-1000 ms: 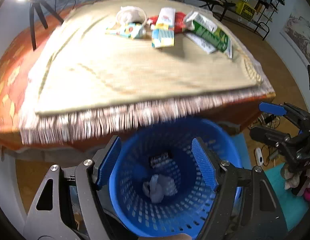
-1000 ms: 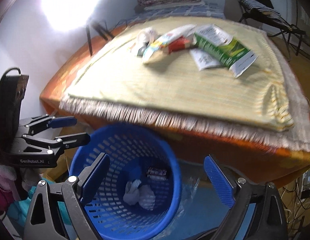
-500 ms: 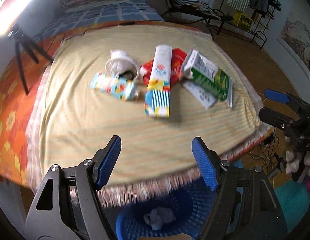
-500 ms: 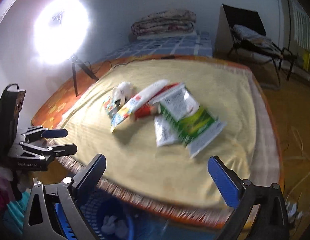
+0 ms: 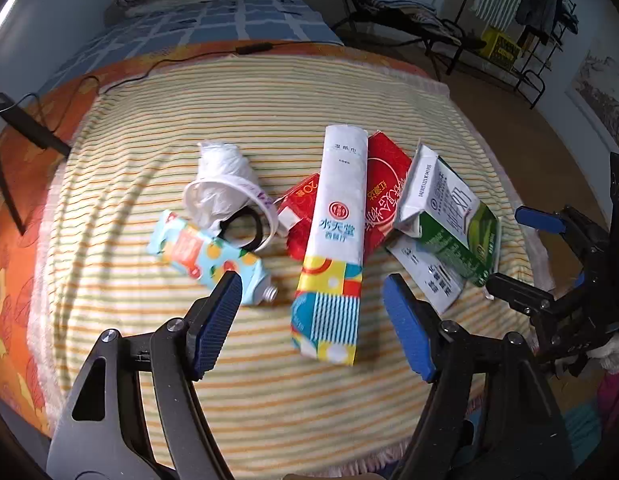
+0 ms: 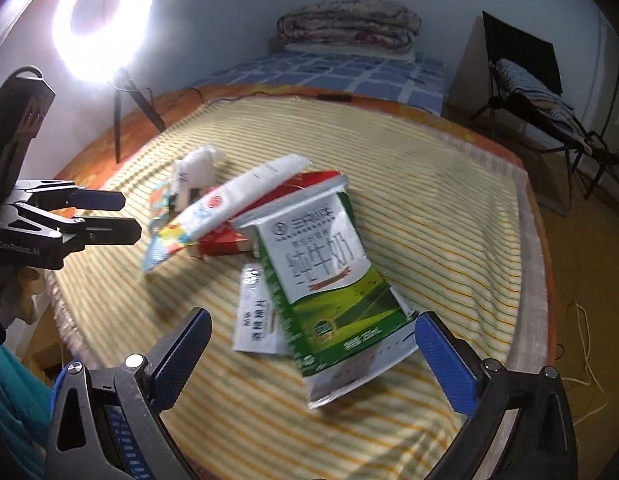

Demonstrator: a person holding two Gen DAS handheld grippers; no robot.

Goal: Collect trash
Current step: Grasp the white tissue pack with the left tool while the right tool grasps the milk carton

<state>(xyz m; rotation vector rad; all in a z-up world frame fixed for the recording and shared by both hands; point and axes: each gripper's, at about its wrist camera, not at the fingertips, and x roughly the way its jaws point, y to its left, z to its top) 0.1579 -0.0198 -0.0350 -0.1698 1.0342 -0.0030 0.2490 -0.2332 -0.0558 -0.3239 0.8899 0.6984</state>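
Cardboard and plastic trash lies heaped on the striped cloth [image 5: 149,140] that covers my bench. From the left wrist view I see a tall white tissue pack [image 5: 333,240] lying across a red carton [image 5: 383,196], with a green milk carton [image 5: 449,216] touching the red one's right side and resting on a flat white sachet [image 5: 425,272]. To the left sits a white cup [image 5: 225,200] stuffed with crumpled plastic, tipped on its side, and just below it a pale blue juice carton [image 5: 205,252] with its screw neck pointing toward me. My left tongs [image 5: 309,312] hang above the near end of the tissue pack, jaws fairly wide, nothing between them. My right tongs [image 6: 309,352] are spread as wide as they go, empty, with the green milk carton [image 6: 325,280] lying just beyond their blue pads. Behind the bench I see a blue checked bed [image 6: 349,72] with folded quilts [image 6: 349,24], a glowing ring light [image 6: 105,16] and a folding chair [image 6: 541,96].
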